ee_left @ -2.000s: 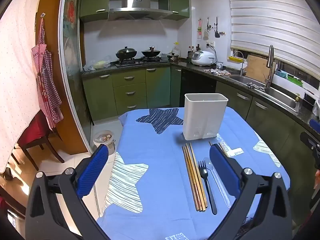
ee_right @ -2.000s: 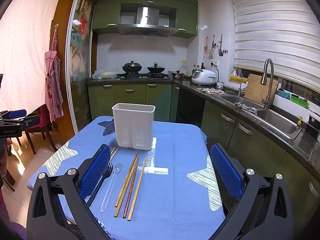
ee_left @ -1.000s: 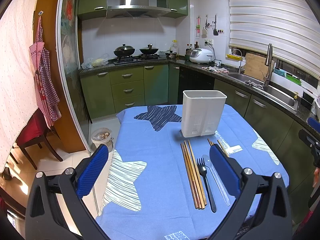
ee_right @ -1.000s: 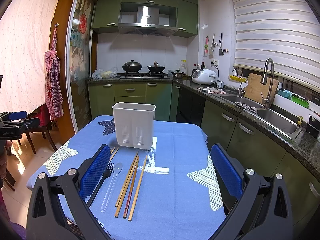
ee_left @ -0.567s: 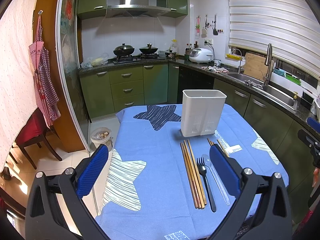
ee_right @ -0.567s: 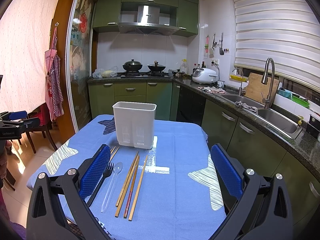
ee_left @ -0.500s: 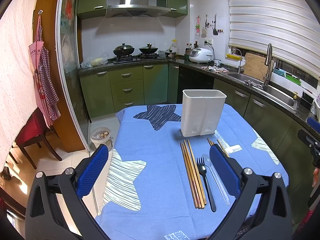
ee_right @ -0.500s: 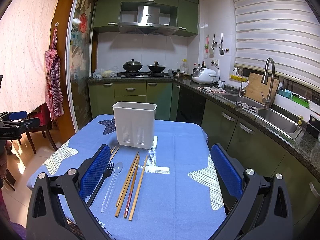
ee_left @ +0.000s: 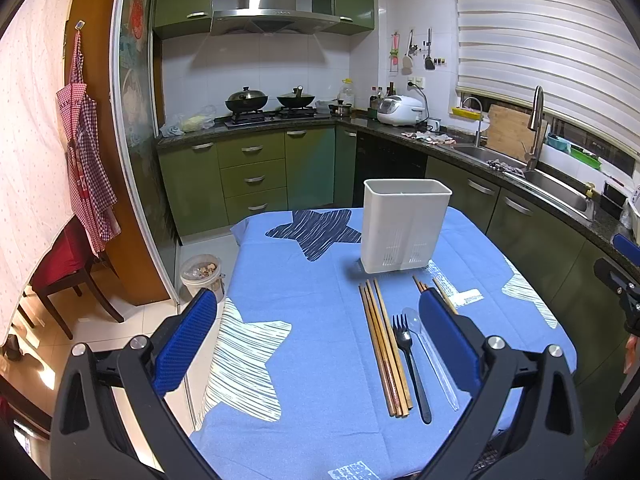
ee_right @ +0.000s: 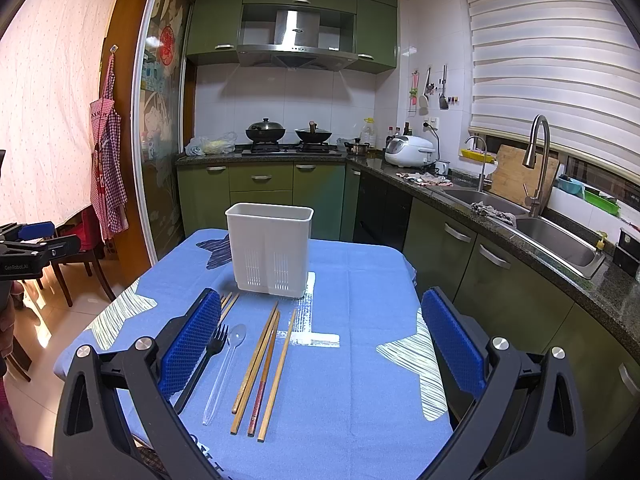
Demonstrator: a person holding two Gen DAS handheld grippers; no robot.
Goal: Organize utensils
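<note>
A white plastic utensil holder stands upright on the blue star-patterned tablecloth; it also shows in the right wrist view. In front of it lie wooden chopsticks, a black fork and a clear plastic spoon. More chopsticks lie partly behind my left finger. The right wrist view shows chopsticks, the spoon and the fork. My left gripper is open and empty above the near table edge. My right gripper is open and empty above the table.
Green cabinets and a dark counter with a sink run along the right. A stove with two woks is at the back. A red chair and a small bin stand left of the table.
Both views have barely shifted over two seconds. The utensils and the holder have not moved. Both grippers stay open.
</note>
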